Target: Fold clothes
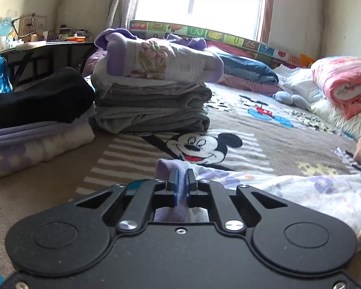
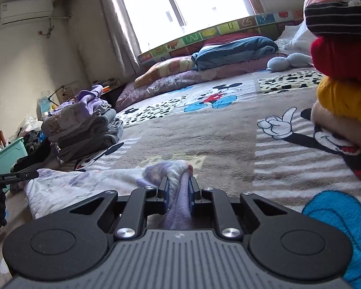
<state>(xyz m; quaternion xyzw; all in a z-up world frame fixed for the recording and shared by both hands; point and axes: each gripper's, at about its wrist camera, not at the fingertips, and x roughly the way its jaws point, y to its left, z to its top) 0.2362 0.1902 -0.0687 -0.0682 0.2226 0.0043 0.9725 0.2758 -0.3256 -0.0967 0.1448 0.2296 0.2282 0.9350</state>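
A white garment with purple flowers [image 1: 300, 192] lies low on the Mickey Mouse blanket [image 1: 264, 125]. My left gripper [image 1: 181, 175] is shut on a lilac edge of it, cloth pinched between the blue pads. In the right wrist view my right gripper [image 2: 178, 185] is shut on another bunched lilac edge of the same garment [image 2: 79, 185], which spreads to the left. The left gripper's black body shows at that view's left edge [image 2: 9, 177].
A stack of folded grey and lilac clothes [image 1: 154, 96] stands ahead left, also in the right wrist view [image 2: 84, 130]. Black and lilac folded items [image 1: 36, 120] lie at left. Red, yellow and striped clothes [image 2: 344, 72] pile at right. Bedding lies by the window.
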